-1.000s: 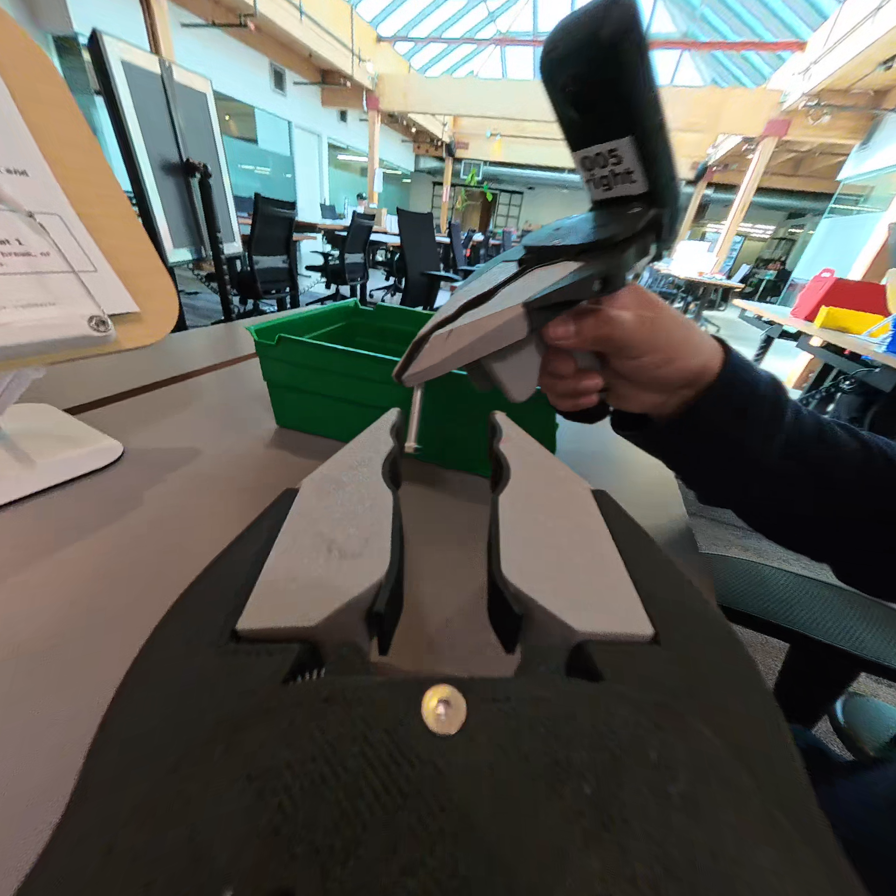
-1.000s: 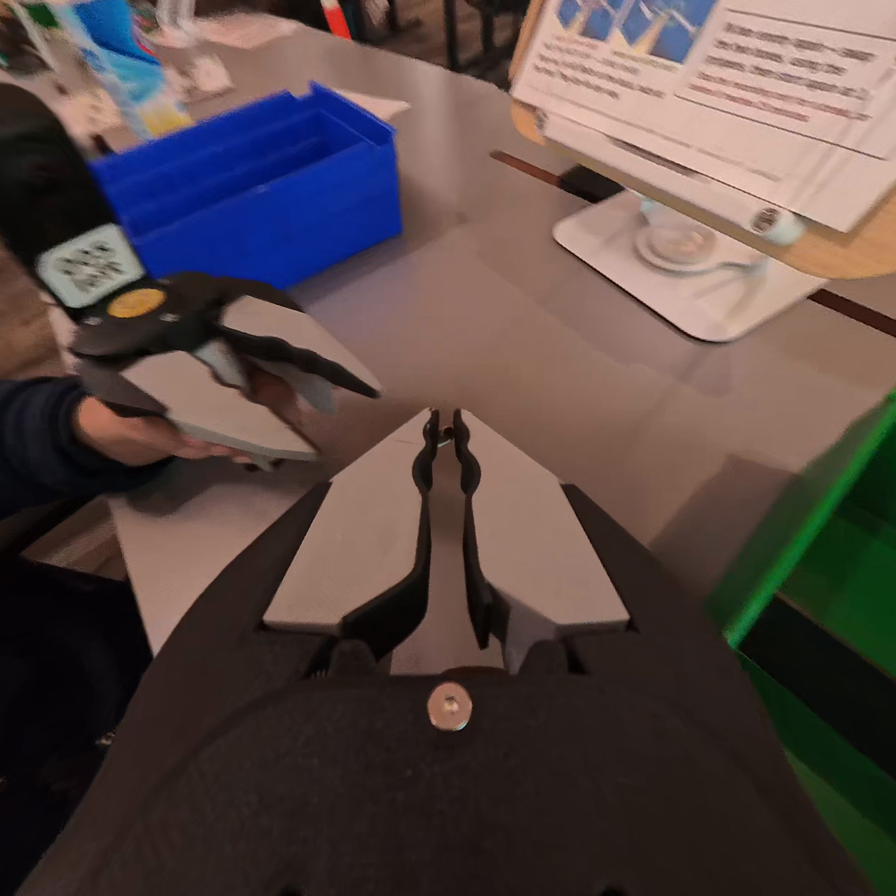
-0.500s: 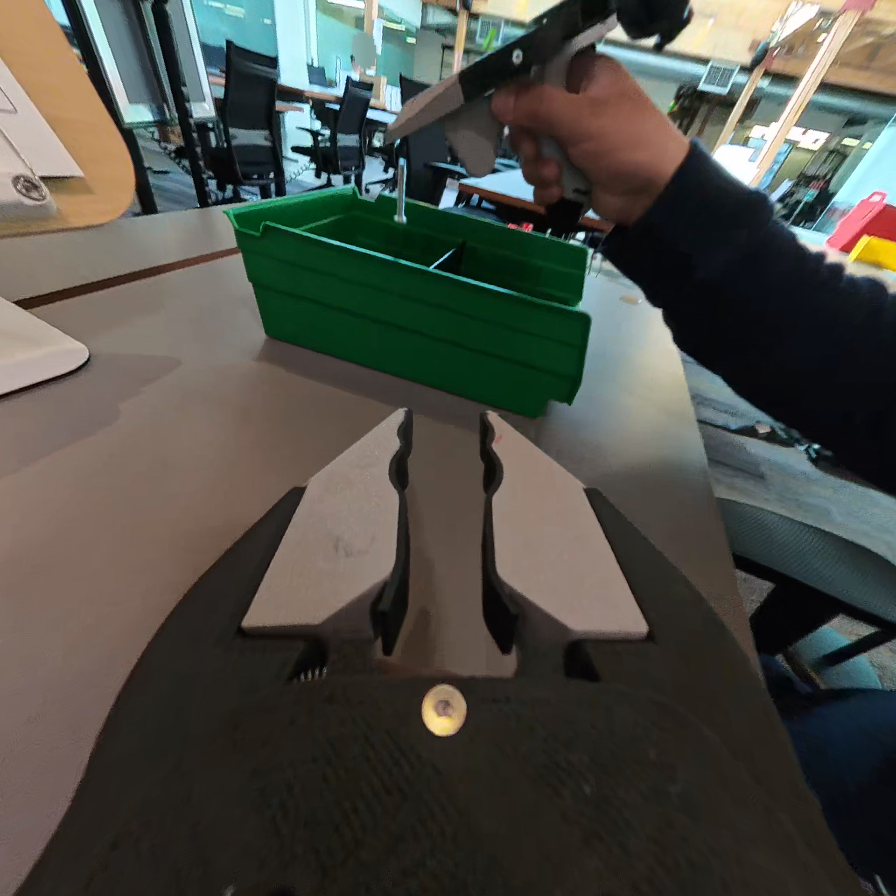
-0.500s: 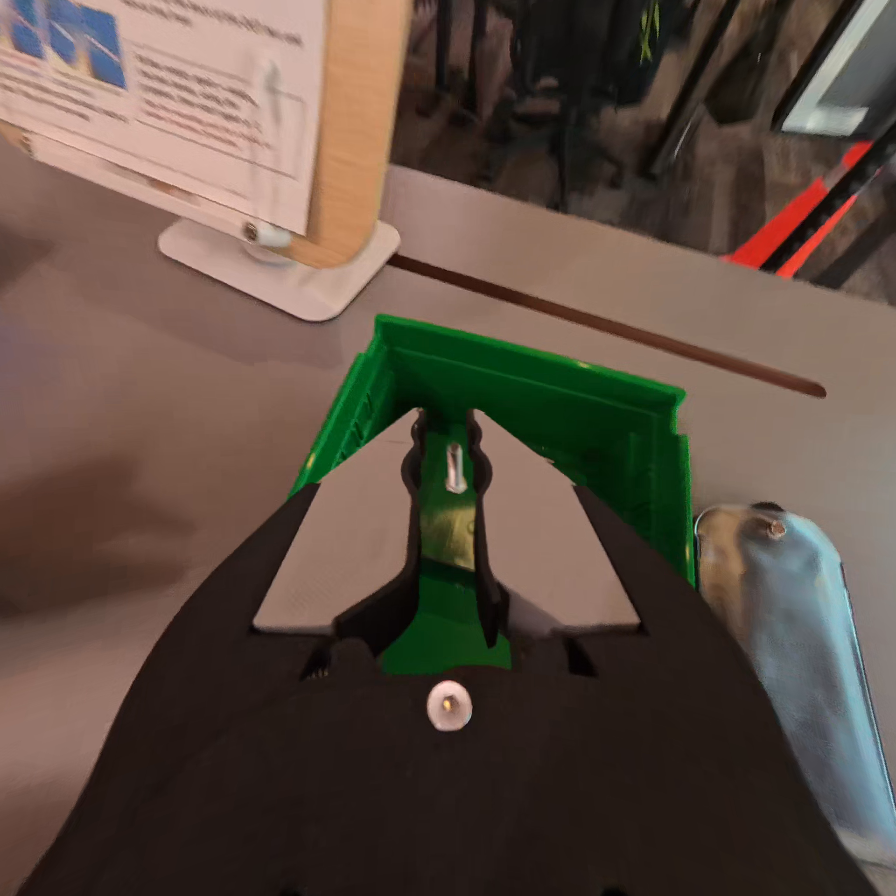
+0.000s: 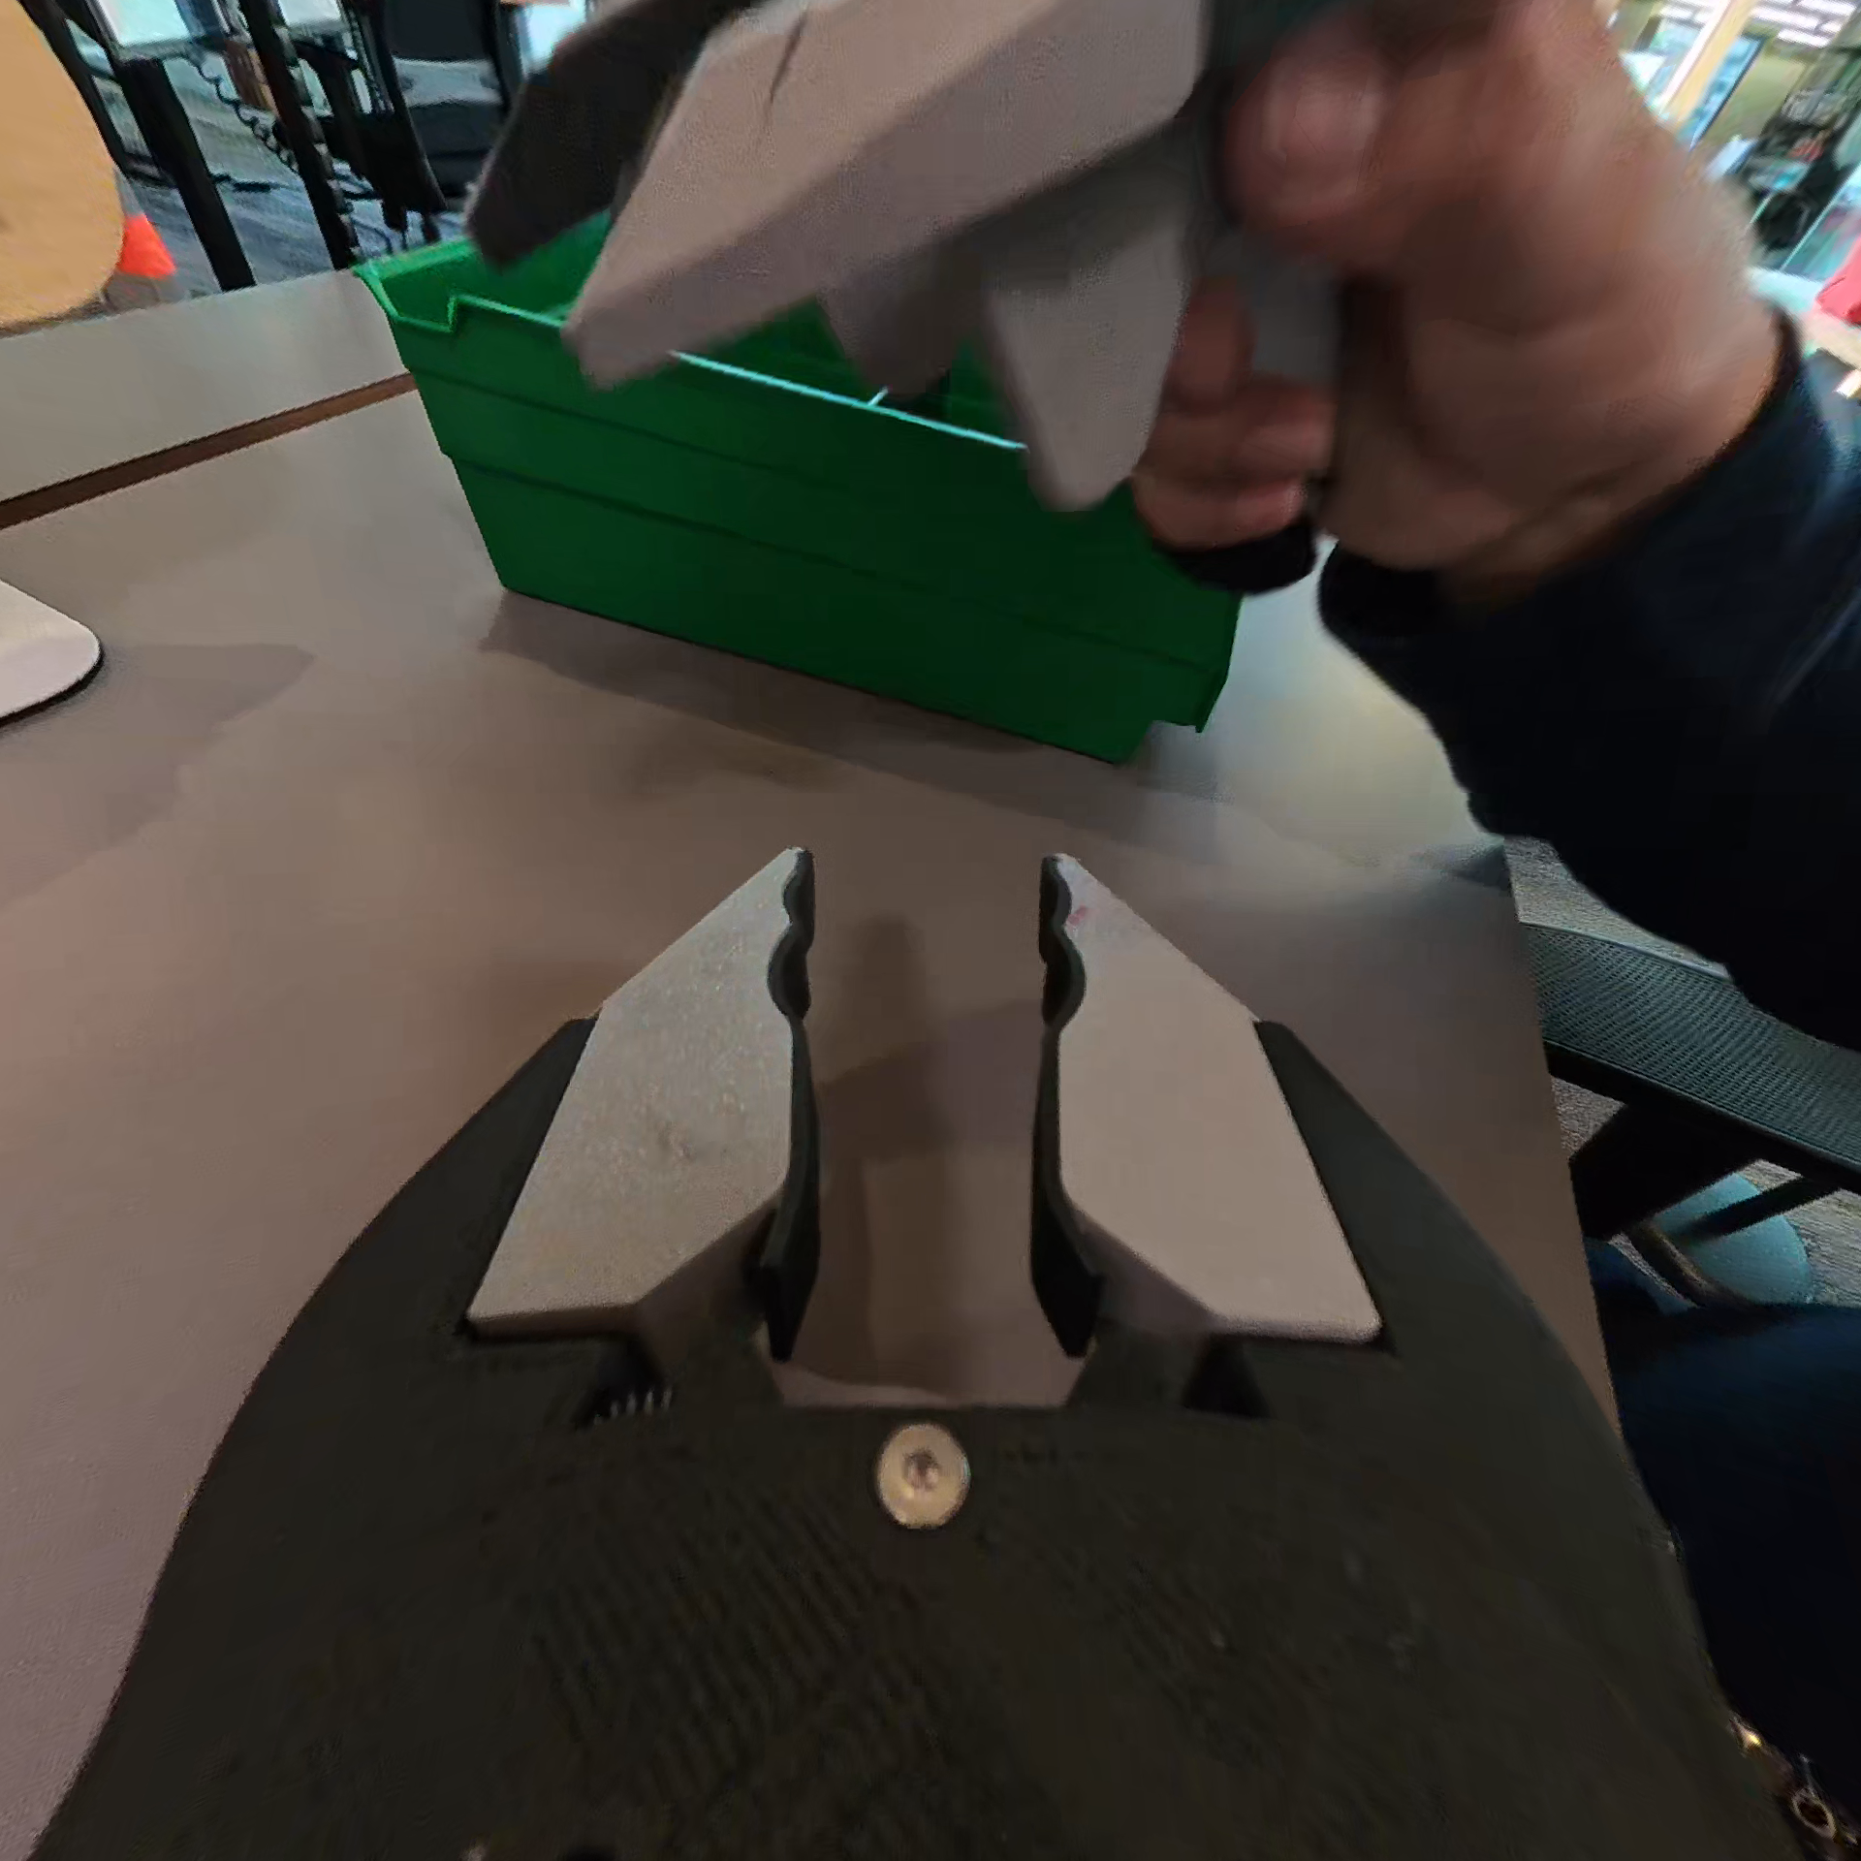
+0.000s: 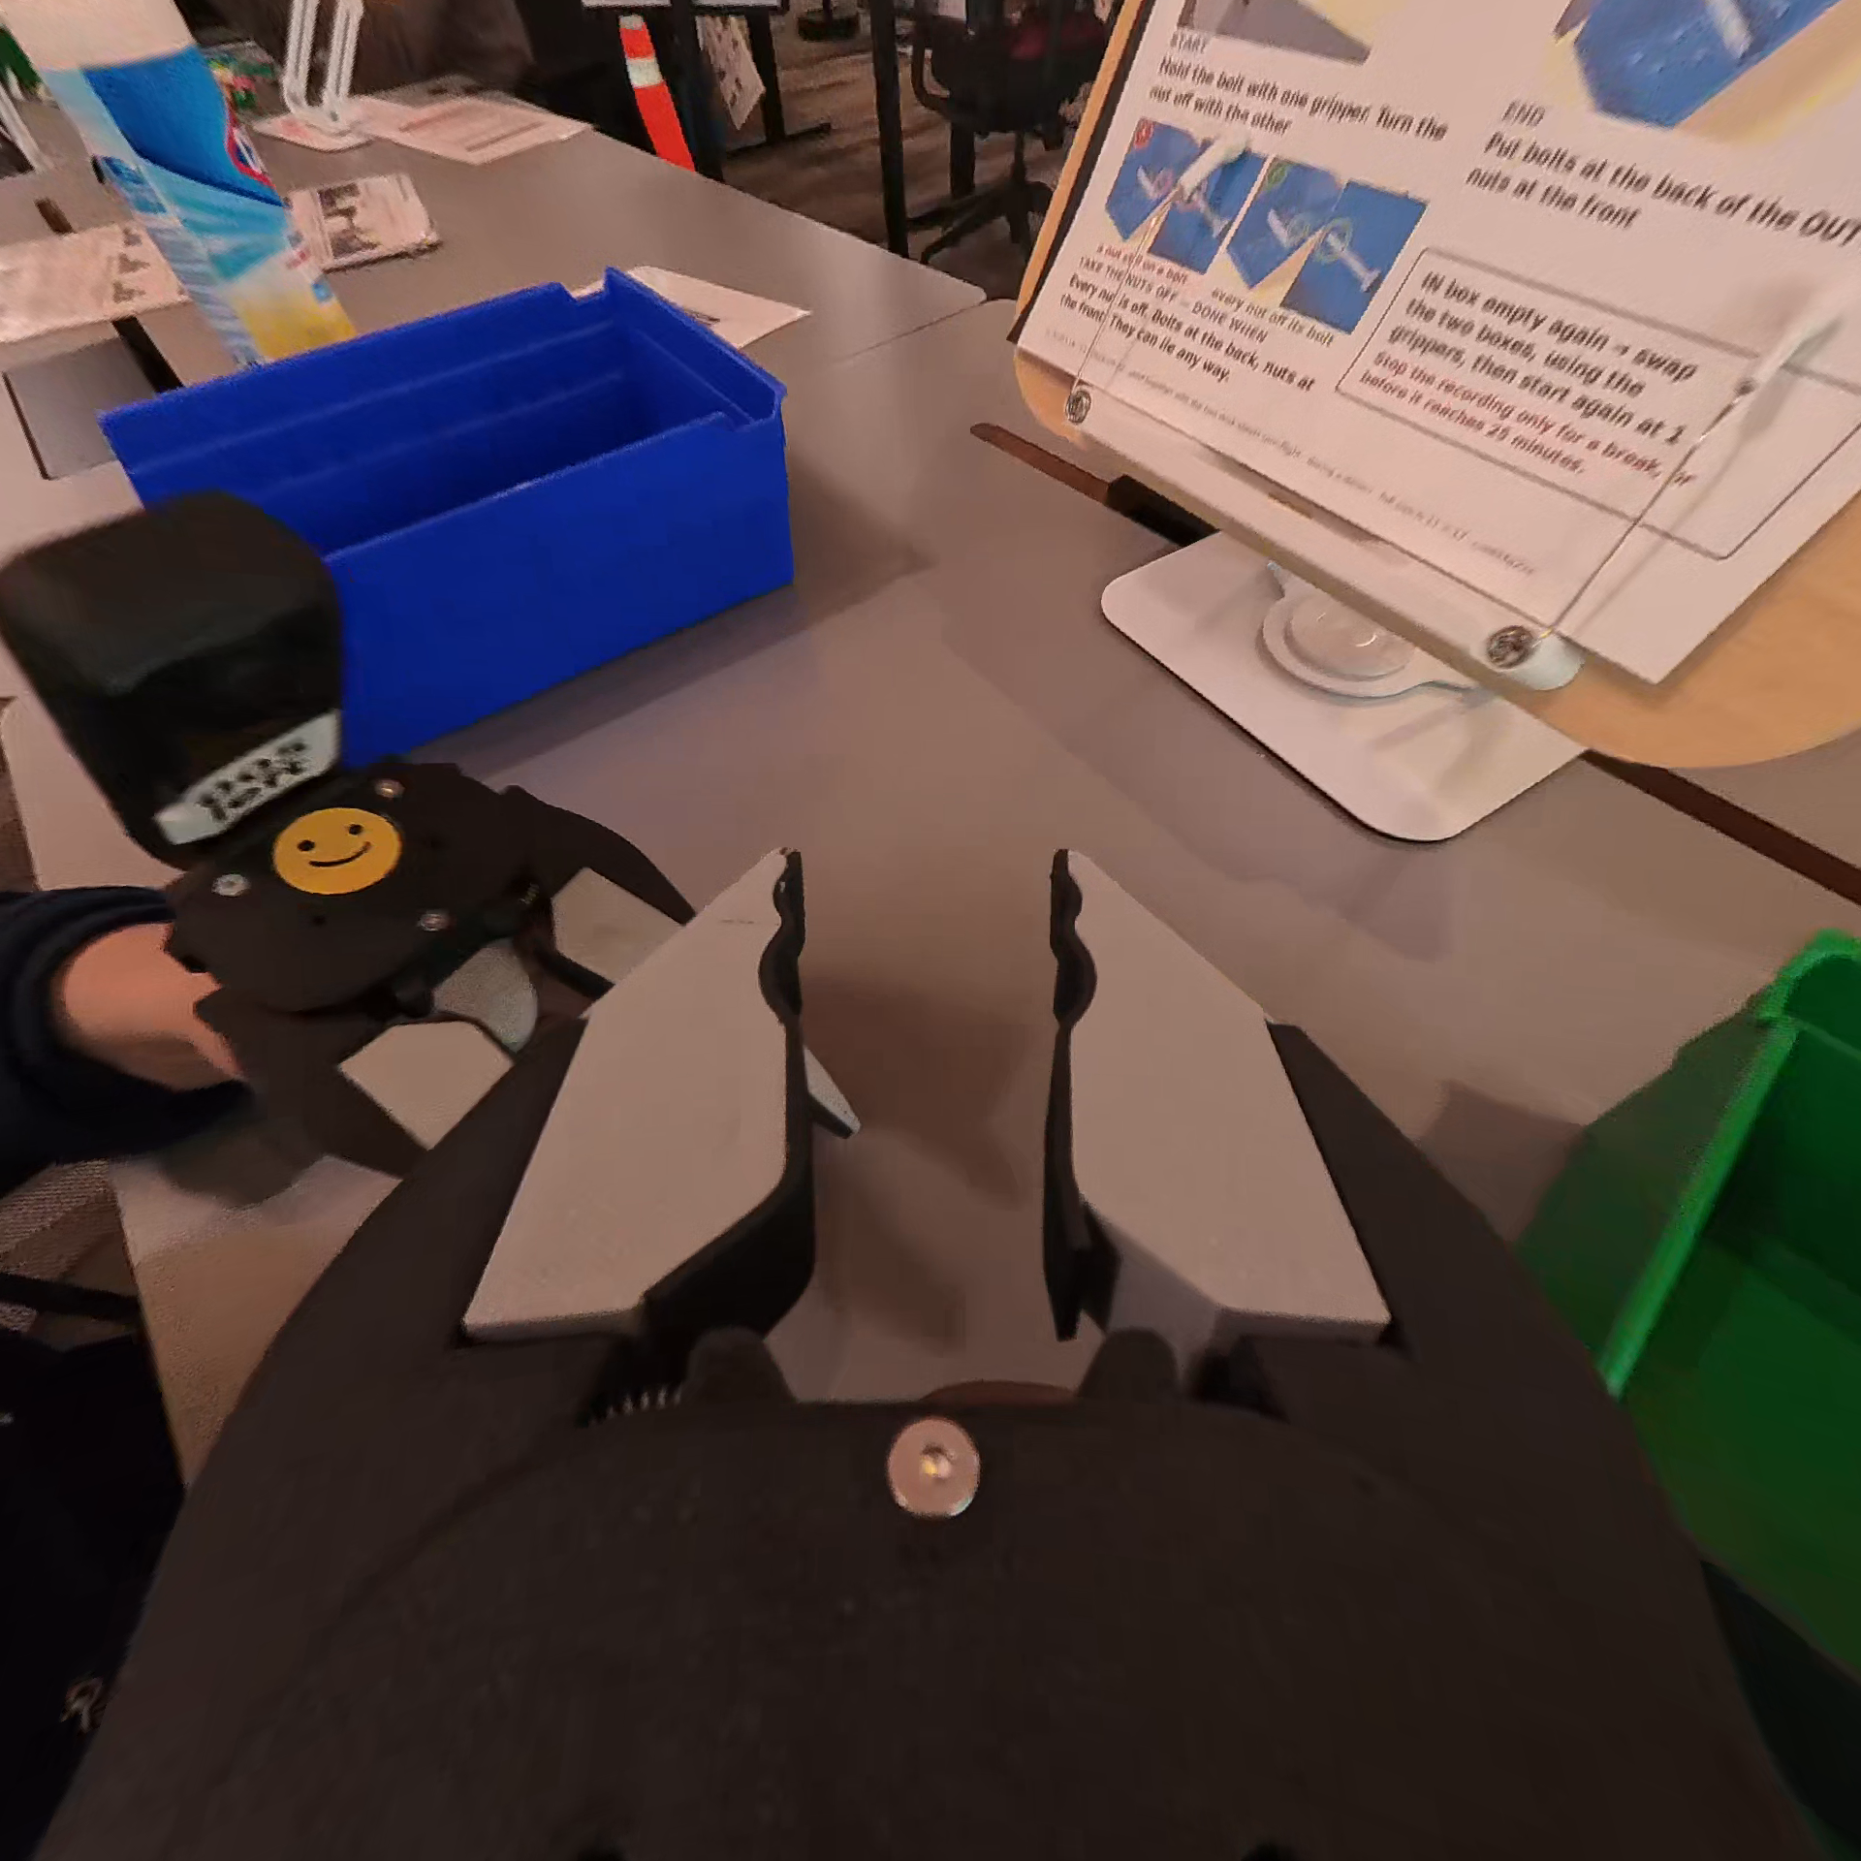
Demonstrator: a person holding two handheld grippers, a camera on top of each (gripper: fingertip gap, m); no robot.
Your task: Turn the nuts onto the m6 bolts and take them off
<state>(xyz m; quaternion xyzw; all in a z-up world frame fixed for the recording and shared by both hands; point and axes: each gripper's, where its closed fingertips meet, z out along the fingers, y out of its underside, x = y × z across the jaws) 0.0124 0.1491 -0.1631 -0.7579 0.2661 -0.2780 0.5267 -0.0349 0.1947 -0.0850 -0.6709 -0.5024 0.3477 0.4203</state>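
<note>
in the left wrist view the left gripper (image 5: 924, 886) hovers over the grey table (image 5: 302, 806) with its fingers parted and nothing between them; the green bin (image 5: 806, 564) stands beyond the tips, and the blurred right gripper (image 5: 806, 302) hangs over it. in the right wrist view the right gripper (image 6: 921, 886) is also spread and empty, the green bin (image 6: 1732, 1188) to its right and a blue bin (image 6: 483, 483) ahead left. no bolt or nut can be made out.

Left wrist view: low over table (image 5: 302, 806), facing green bin (image 5: 806, 564). Right wrist view: higher, facing blue bin (image 6: 483, 504). Shared: table, green bin (image 6: 1752, 1259).
</note>
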